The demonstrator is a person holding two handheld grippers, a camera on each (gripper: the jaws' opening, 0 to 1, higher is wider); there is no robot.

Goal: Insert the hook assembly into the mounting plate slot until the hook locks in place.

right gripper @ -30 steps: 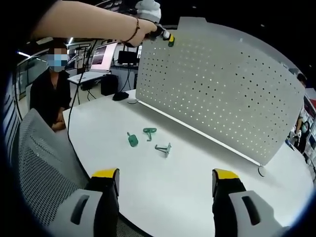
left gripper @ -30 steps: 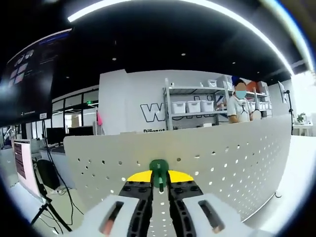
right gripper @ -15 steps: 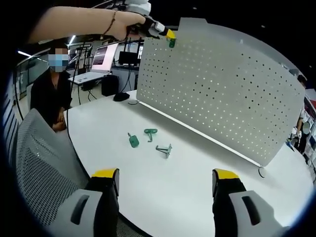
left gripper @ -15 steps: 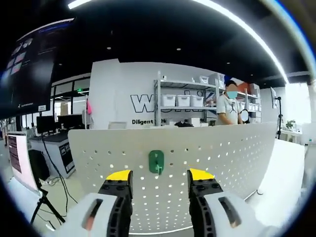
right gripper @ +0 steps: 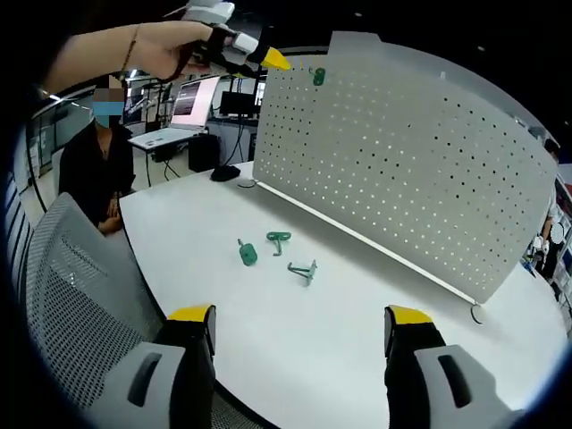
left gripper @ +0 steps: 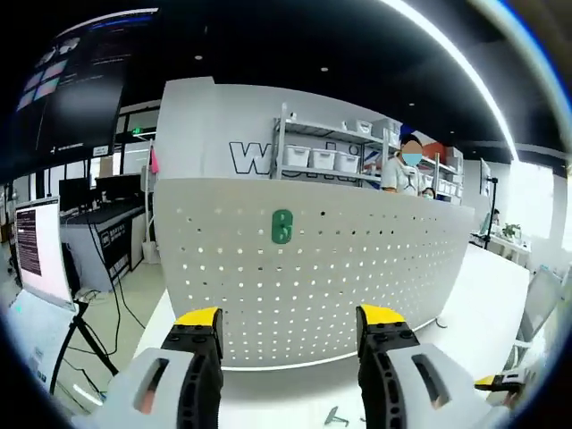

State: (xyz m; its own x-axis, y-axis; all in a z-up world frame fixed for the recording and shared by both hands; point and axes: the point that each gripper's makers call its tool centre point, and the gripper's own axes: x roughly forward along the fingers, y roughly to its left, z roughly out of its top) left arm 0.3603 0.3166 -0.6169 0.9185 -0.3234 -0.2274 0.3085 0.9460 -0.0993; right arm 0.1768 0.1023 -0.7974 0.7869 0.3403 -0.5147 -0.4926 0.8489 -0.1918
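My left tool (left gripper: 289,332) has its jaws apart with nothing between them, facing the white perforated mounting plate (left gripper: 357,259). The green hook assembly (left gripper: 282,226) sits on the plate near its top edge (seated, as far as I can tell from here). My right tool (right gripper: 299,332) is spread wide too, low over the white counter (right gripper: 357,331), where three more green hooks (right gripper: 279,238) lie loose, near one another.
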